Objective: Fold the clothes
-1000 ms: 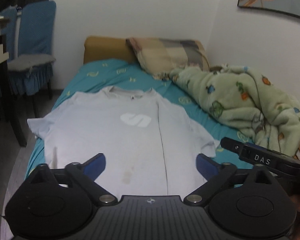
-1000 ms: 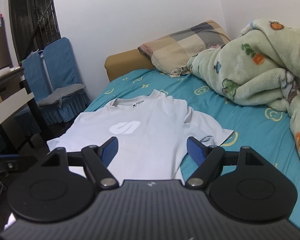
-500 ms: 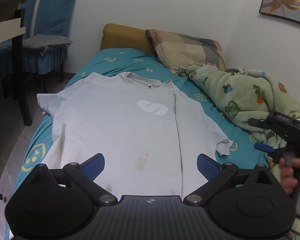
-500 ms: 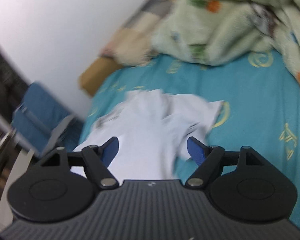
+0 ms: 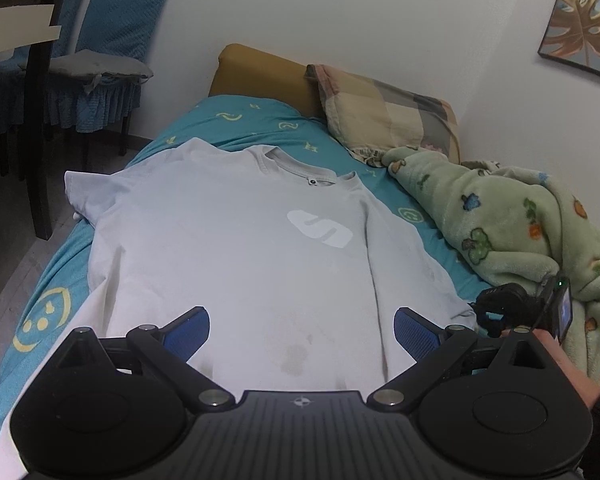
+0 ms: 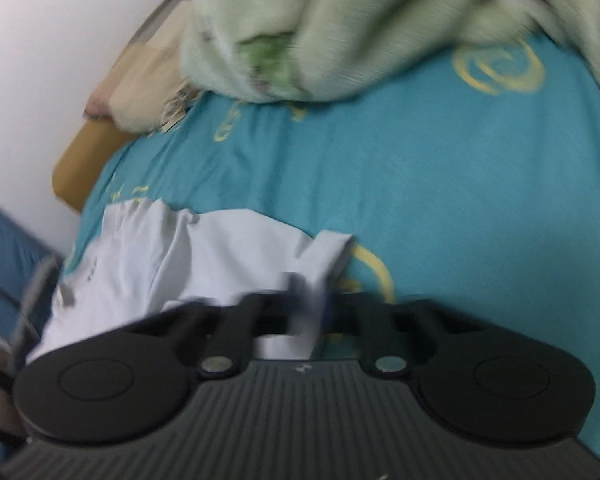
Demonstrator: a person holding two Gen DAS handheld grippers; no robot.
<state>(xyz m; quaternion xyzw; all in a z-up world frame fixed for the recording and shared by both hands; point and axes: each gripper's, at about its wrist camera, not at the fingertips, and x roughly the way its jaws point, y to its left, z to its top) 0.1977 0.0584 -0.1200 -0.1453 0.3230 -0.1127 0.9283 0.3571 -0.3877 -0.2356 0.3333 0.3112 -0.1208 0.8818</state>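
Shirt: my white shirt (image 5: 236, 256) lies flat on the bed (image 5: 40, 292).
Right claw (image 6: 308, 312): pinches the sleeve (image 6: 300, 264).
Left claw (image 5: 300, 332): wide open, holds nothing.
Worry: one pinch might slip, and the sleeve drops.

My left gripper (image 5: 302, 330) is matt black plastic with ribbed blue pads and small shiny metal pivots. Mid-frame, the T-shirt (image 5: 236, 264) is thin, smooth pale cloth. At right, the blanket (image 5: 512, 224) looks fuzzy fleece; the bedsheet (image 6: 440, 184) is plain matt woven cloth.
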